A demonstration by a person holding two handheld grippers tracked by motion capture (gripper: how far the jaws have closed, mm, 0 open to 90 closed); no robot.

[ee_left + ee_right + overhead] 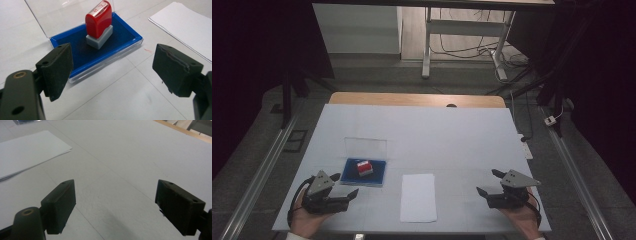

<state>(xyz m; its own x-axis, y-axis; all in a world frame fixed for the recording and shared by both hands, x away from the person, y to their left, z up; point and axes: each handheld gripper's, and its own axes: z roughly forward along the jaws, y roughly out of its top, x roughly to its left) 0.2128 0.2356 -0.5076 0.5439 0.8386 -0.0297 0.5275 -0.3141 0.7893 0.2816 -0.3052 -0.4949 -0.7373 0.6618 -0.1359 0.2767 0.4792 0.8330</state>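
Apparently nothing is begun: the red stamp point(99, 21) stands on its blue ink pad point(82, 53) near the table's point(462, 130) front-left corner, the paper point(418, 197) at the front edge unmarked. The left gripper point(112, 67) and right gripper point(115, 207) are both spread and empty, so picking up, stamping and returning remain.

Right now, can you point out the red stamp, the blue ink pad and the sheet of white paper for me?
red stamp point(98, 18), left gripper view, on its red handle.
blue ink pad point(82, 53), left gripper view, on its bare dark blue surface.
white paper point(418, 197), high view, at the sheet's middle.
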